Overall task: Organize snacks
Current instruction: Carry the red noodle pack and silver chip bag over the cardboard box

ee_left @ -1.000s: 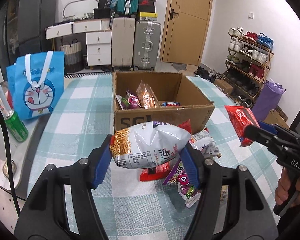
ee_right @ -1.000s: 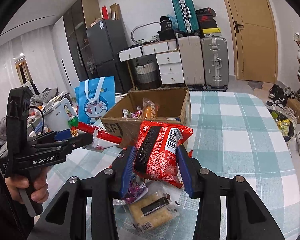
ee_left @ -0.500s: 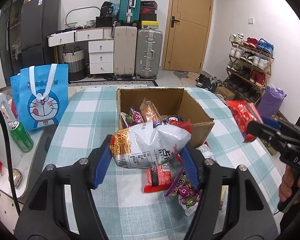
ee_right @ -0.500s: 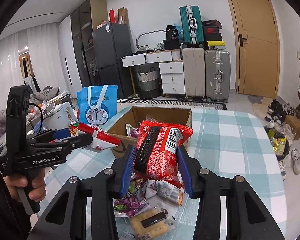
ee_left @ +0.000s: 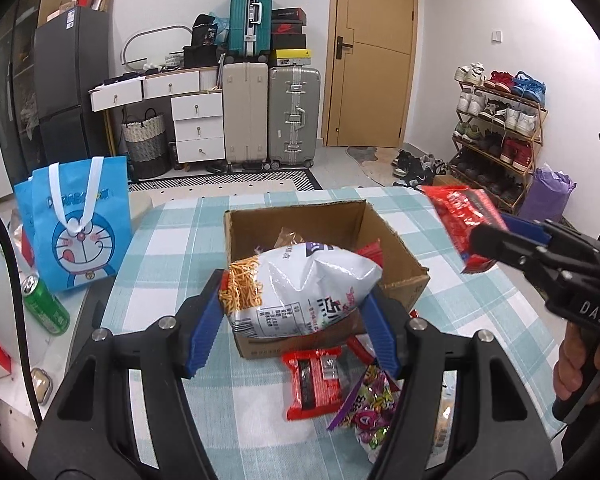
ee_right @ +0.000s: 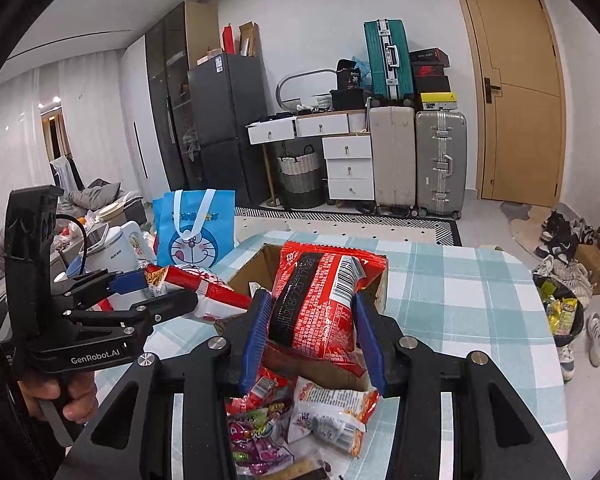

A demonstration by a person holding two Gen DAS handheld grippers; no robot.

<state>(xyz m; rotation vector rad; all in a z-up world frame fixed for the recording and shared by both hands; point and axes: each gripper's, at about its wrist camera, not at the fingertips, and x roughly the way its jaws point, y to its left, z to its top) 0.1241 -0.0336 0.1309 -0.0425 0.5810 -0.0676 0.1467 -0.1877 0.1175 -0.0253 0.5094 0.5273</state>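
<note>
My left gripper (ee_left: 296,320) is shut on a puffy white snack bag (ee_left: 300,292) printed with thin noodle sticks, held in the air over the near wall of an open cardboard box (ee_left: 404,264). My right gripper (ee_right: 310,336) is shut on a red snack packet (ee_right: 320,304) with a barcode, also lifted above the box (ee_right: 260,260). In the left wrist view the red packet (ee_left: 460,216) hangs to the right of the box. A few packets lie inside the box, mostly hidden by the white bag. Loose snacks (ee_left: 320,384) lie on the checked tablecloth (ee_left: 172,240) in front of the box.
A blue cartoon tote bag (ee_left: 76,224) stands at the table's left edge beside a green can (ee_left: 46,304). A white kettle (ee_right: 120,244) sits further left. Suitcases (ee_left: 272,116), drawers and a shoe rack (ee_left: 496,132) stand behind the table. A bin (ee_right: 560,312) is on the floor at right.
Both grippers have risen with their packets still held. The box now appears lower and nearer under them, and the loose snacks on the cloth show more fully.
</note>
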